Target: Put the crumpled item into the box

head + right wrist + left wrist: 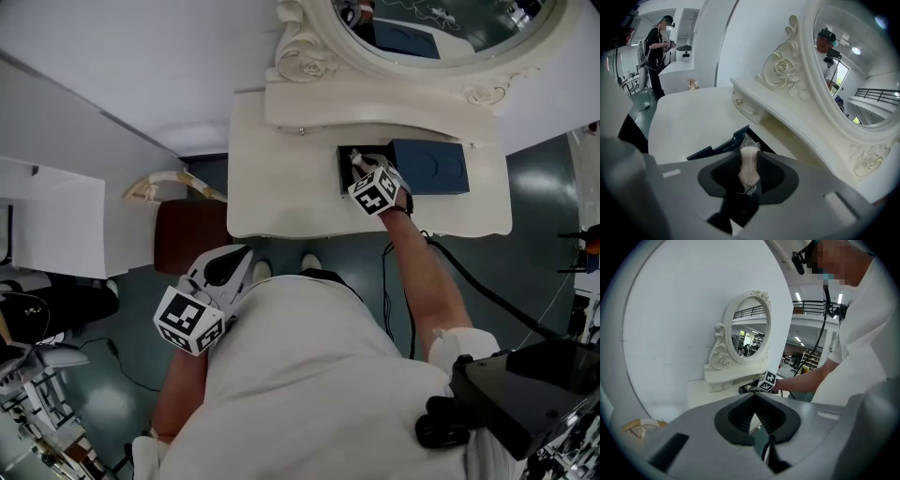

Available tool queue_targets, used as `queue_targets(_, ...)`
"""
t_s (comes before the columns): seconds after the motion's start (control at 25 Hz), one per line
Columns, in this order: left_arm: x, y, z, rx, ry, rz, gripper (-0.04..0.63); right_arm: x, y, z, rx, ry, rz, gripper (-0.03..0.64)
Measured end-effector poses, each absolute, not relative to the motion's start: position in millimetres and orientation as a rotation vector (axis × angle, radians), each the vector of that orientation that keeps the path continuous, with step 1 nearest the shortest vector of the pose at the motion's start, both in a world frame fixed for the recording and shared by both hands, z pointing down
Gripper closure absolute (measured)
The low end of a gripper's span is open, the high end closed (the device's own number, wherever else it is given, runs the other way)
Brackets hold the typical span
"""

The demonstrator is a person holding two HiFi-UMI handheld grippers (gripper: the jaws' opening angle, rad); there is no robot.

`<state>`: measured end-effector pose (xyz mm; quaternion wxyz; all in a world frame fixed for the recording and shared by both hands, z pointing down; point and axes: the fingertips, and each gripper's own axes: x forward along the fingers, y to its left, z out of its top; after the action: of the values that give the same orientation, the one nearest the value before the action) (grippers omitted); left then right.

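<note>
Right claw [749,151] clamped on crumpled item [749,173] | left claw [755,399] together, empty | box [723,145] mostly hidden behind right claw

Worktop [272,202]: plain cream; mirror frame [787,70]: matching cream, carved with scrolls and a rose; box [429,167]: dark navy blue, black inside its open part; crumpled item [749,164]: pale beige-pink under clear, glinting wrap; right hand-held gripper [360,161]: mid-grey body, black jaw recess; right marker cube [379,190]: white faces with black square patterns; left hand-held gripper [756,397]: the same grey and black; left marker cube [192,321]: the same black-on-white pattern; floor [544,202]: dark grey-green; chair seat [187,234]: reddish brown; wall [112,56]: white; person's shirt [309,375]: plain off-white.
</note>
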<state>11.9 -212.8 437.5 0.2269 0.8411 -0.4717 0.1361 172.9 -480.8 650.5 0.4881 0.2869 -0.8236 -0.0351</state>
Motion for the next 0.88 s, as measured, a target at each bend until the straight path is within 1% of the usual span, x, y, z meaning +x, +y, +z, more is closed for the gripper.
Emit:
queue_targets(0.52, 25.3, -209.8, 447.8, 2.218, -1.377, 0.382, 0.594, 169.4, -484.2, 678.5, 0.575, -1.968, -0.107, 0.492)
queue_targets(0.88, 36.7, -212.7, 454.4, 2.162, -1.388, 0.382, 0.594, 167.9, -491.0, 680.7, 0.538, -1.995, -0.099, 0.451)
